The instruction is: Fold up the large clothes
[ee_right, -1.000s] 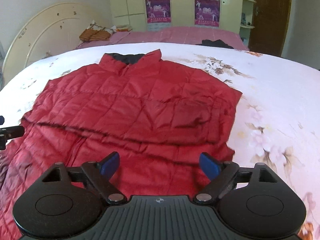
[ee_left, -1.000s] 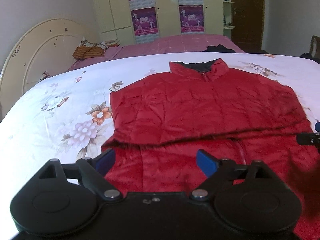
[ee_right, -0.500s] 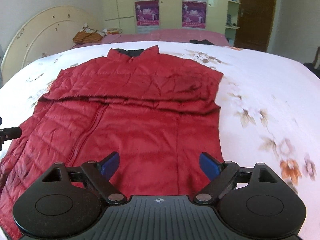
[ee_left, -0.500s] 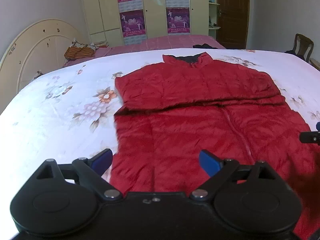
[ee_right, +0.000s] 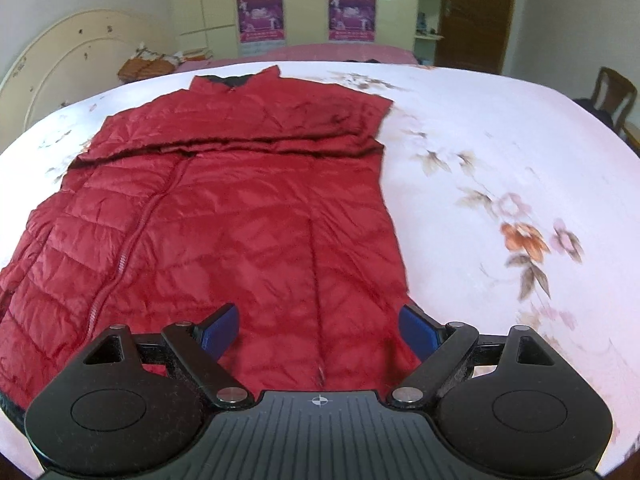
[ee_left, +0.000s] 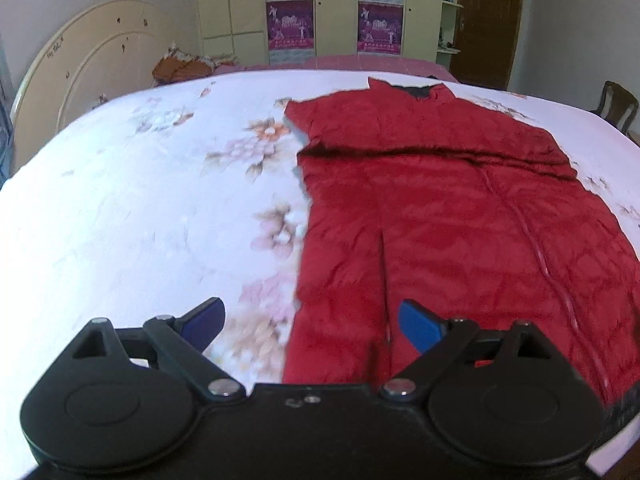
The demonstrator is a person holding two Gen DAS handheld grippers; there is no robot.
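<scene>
- My left gripper (ee_left: 310, 322) hangs wide open and empty, straddling the near left edge of the red padded coat (ee_left: 460, 224).
- My right gripper (ee_right: 318, 330), equally spread and empty, sits over its near right edge.
- The coat lies flat on the floral bedsheet (ee_left: 140, 220), its long axis running away from me, collar (ee_right: 234, 80) far; each hand seems equally near its own hem corner.

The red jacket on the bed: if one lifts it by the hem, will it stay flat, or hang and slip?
The jacket is quilted and puffy, so it will probably droop from the grip. Its shiny fabric looks slippery. The sleeve part folded across it may slide off when lifted.
</scene>
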